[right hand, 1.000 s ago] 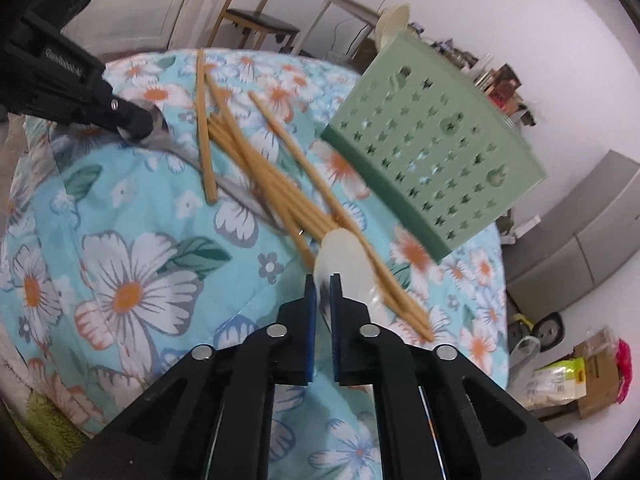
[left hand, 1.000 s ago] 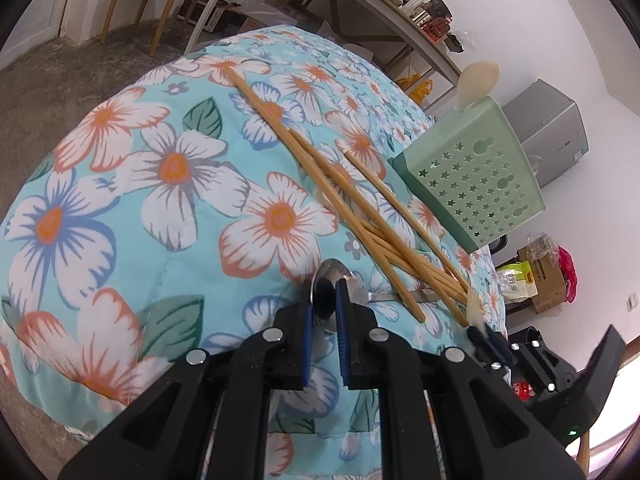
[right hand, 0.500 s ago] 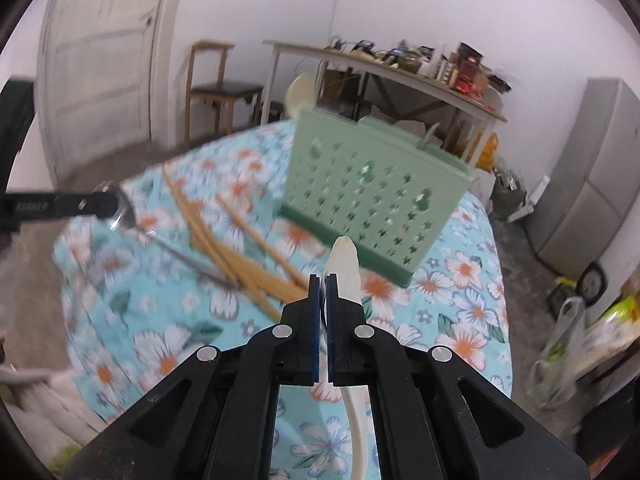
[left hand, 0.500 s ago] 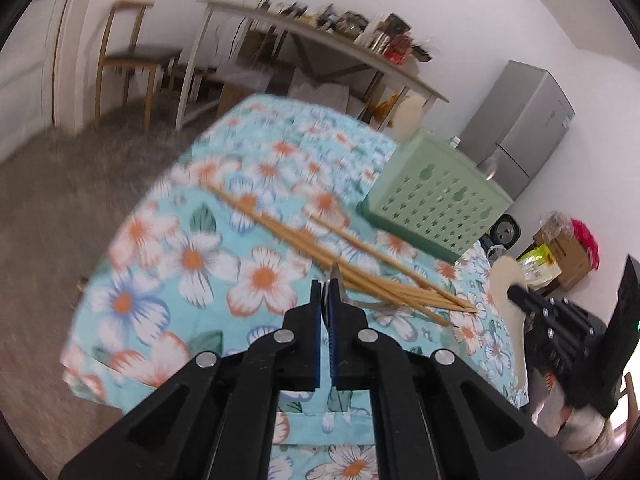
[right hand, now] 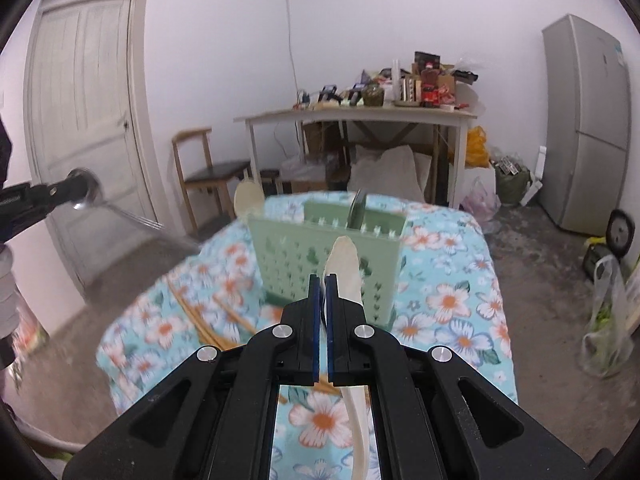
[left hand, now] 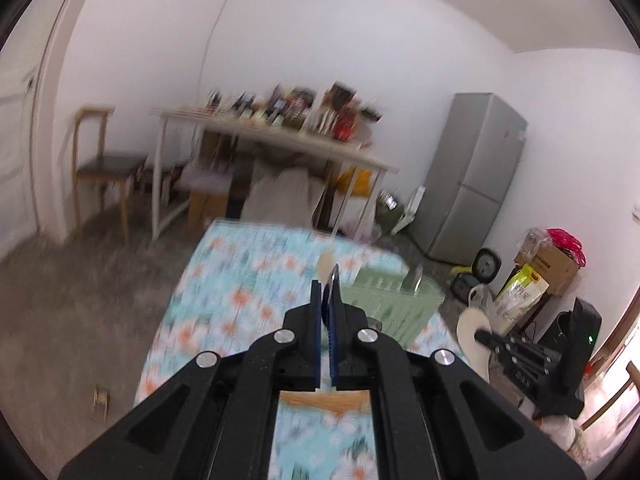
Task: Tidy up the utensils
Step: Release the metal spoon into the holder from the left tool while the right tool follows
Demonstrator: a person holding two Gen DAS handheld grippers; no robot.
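My left gripper (left hand: 327, 285) is shut on a metal spoon (left hand: 333, 276), held high above the floral table; from the right wrist view the spoon's bowl (right hand: 84, 191) is pinched and its handle points right. My right gripper (right hand: 322, 278) is shut on a cream plastic spoon (right hand: 345, 261), also seen in the left wrist view (left hand: 472, 332). The green utensil basket (right hand: 328, 264) stands on the table just beyond the right gripper, holding a cream spoon (right hand: 247, 197) and a metal utensil (right hand: 357, 207). Wooden chopsticks (right hand: 208, 322) lie left of it.
The table with floral cloth (right hand: 452, 300) has its edges near on all sides. Behind it are a cluttered white table (right hand: 360, 114), a wooden chair (right hand: 204, 172), a door (right hand: 80, 128) and a grey fridge (right hand: 584, 128). Bags (right hand: 608, 320) sit on the floor at right.
Both grippers lifted well up from the table, each carrying its spoon. The views tilted up toward the room, and the basket now sits straight ahead of the right gripper.
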